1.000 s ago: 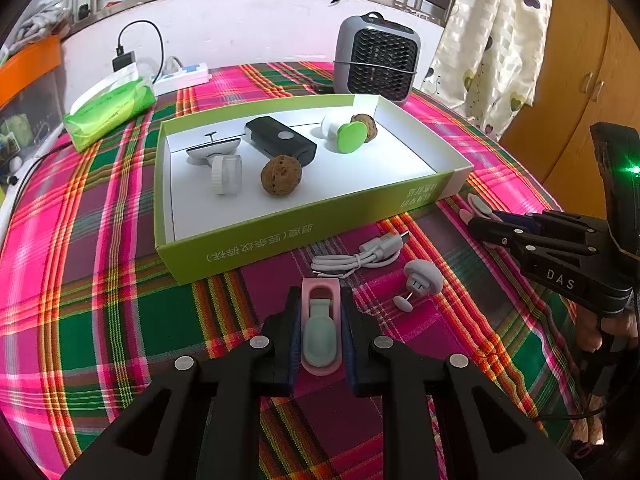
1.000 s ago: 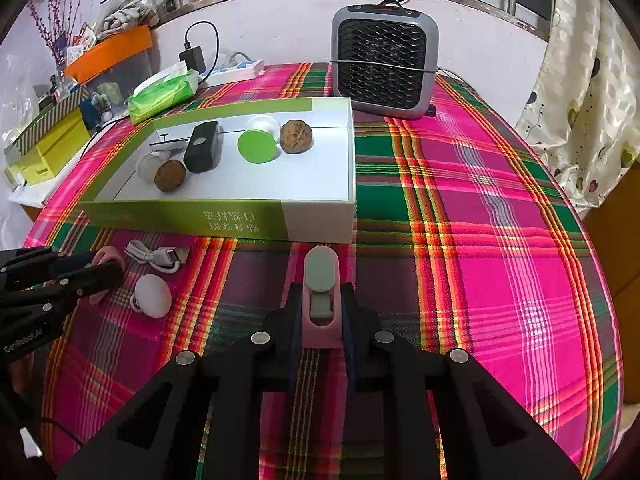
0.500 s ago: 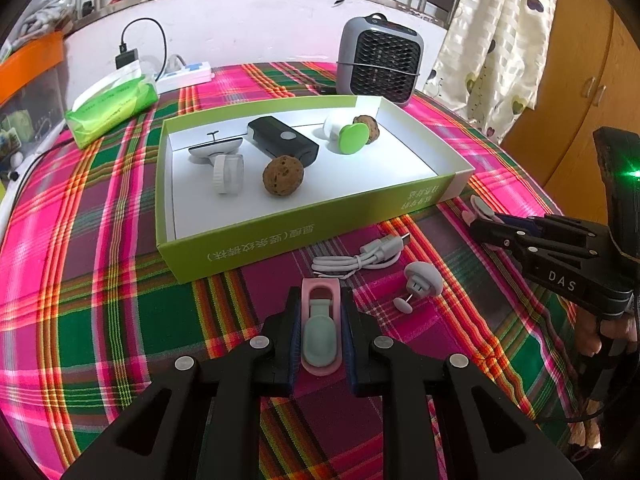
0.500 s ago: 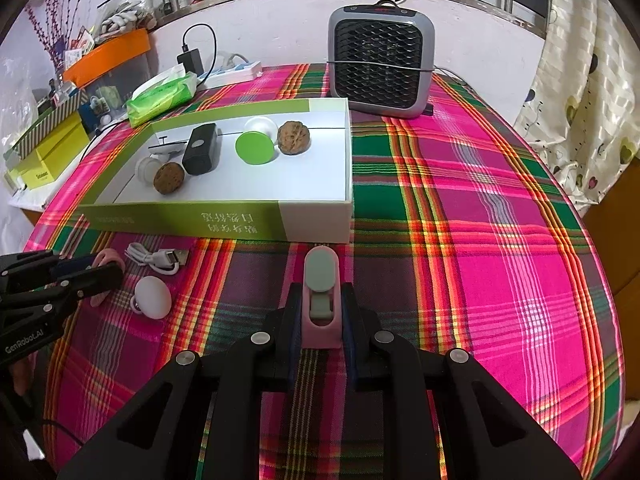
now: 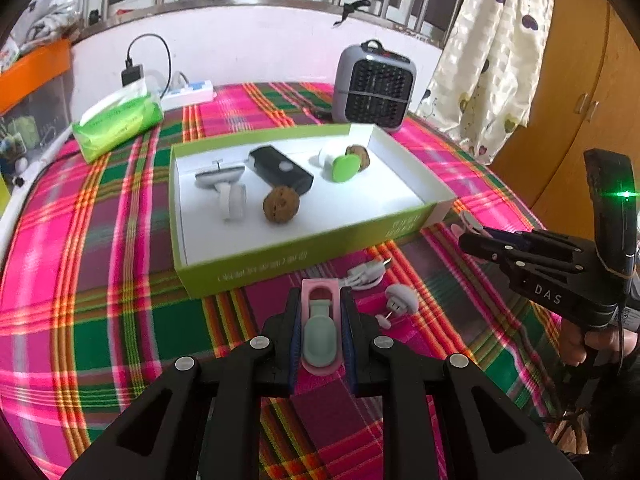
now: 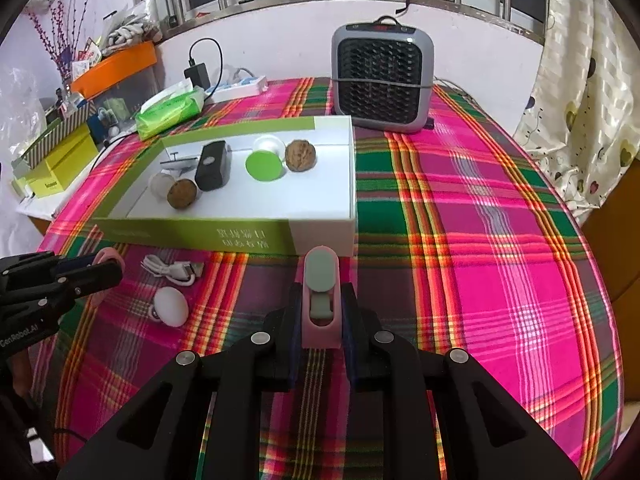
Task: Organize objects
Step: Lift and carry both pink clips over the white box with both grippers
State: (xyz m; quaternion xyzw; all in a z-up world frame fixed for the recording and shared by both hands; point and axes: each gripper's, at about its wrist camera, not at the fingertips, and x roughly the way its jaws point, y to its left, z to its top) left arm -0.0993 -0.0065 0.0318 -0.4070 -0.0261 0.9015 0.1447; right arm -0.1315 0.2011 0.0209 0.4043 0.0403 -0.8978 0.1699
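I have a pink clip (image 5: 320,330) pinched in the left gripper (image 5: 320,336) and a second pink clip (image 6: 321,300) pinched in the right gripper (image 6: 321,320), both fingers pressed on the sides so each points ahead toward the green box (image 5: 280,258), mid-frame on the counter (image 5: 100,280); I judge both are bound for it; its near wall stands between; the white cable (image 5: 366,271) and white knob (image 5: 400,300) lie loose in front.
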